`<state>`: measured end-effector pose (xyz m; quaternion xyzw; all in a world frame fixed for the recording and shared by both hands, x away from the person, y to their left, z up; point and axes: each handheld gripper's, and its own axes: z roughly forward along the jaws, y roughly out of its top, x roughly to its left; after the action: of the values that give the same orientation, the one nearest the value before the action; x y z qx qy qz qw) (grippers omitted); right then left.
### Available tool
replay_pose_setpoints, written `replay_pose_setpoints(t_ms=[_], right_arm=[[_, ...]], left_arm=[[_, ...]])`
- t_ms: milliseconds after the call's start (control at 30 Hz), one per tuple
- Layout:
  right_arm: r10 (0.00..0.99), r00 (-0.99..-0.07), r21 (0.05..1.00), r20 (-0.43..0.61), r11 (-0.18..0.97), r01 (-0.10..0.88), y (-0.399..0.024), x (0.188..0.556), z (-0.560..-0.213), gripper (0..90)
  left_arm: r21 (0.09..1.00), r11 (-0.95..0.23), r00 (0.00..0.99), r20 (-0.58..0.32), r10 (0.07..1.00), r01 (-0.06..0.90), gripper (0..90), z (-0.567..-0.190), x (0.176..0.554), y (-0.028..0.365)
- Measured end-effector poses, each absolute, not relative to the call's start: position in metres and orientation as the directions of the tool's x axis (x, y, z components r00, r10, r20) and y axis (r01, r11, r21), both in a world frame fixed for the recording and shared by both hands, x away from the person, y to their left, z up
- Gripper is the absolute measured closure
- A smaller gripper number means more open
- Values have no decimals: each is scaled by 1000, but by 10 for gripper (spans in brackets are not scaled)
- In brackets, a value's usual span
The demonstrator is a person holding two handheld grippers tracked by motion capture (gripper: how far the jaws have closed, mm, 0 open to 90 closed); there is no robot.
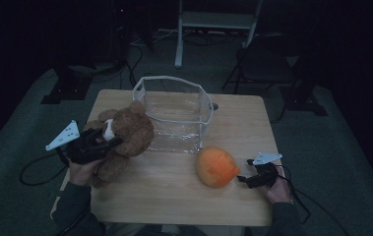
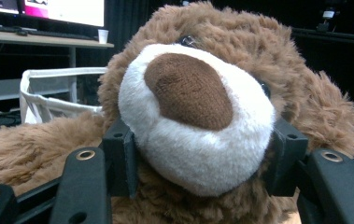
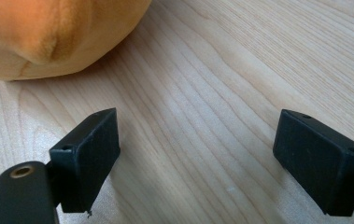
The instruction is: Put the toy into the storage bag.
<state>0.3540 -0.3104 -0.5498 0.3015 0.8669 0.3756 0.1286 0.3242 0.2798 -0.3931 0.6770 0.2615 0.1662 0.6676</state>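
Clamping the teddy bear's point(image 2: 198, 121) muzzle near the desk's point(image 1: 174, 191) left edge, left hand-held gripper point(image 1: 106, 142) probably lifts it toward the clear bin point(image 1: 174, 115) just beside; right hand-held gripper point(image 3: 198, 154) gapes empty beside the orange ball point(image 3: 48, 32).

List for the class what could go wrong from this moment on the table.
The left gripper pinches only the teddy bear by its soft muzzle; the plush could slip out when lifted. The clear bin stands right beside the bear and might get knocked. The right gripper is open near the orange plush and could nudge it.

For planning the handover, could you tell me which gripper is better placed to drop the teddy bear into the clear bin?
Left. Its fingers already clamp the teddy bear beside the clear bin.
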Motion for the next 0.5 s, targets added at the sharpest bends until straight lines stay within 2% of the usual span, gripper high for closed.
replay_pose_setpoints(t_ms=[500], right_arm=[[620,-785,729,3,536,426,-310,354,-550,139]], left_arm=[[995,26,807,-93,584,95,415,-372,332,277]])
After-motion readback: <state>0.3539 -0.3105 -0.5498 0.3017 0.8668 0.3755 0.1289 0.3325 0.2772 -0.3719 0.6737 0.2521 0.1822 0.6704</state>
